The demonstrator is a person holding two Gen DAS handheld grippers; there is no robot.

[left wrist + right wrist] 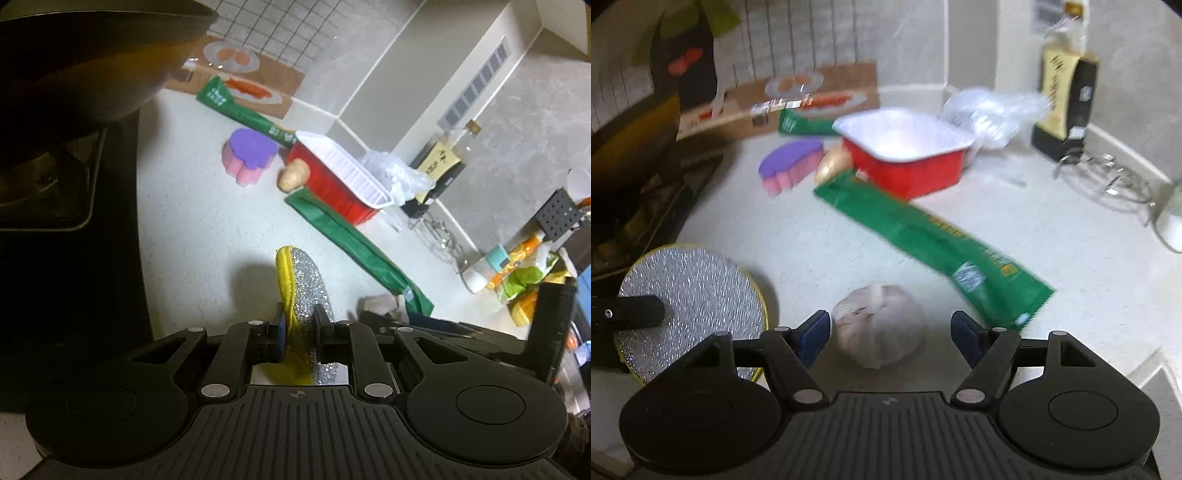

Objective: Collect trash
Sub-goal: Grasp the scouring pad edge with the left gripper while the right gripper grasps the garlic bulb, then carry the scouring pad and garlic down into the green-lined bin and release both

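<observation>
Left wrist view: left tool [298, 332] clamped on a glittery yellow-edged scrubber [304, 280], held on edge above the white bench [207, 229]. Beyond it, a green wrapper [354, 247] and a red tray [332, 181]. Thin grip near one rim; could twist or slip out.

Right wrist view: right tool [890, 334] spread apart, straddling a garlic bulb [879, 325] on the bench, not pinching it. Round bulb could roll away if nudged off-centre. Wrapper just beside, might get snagged too.
</observation>
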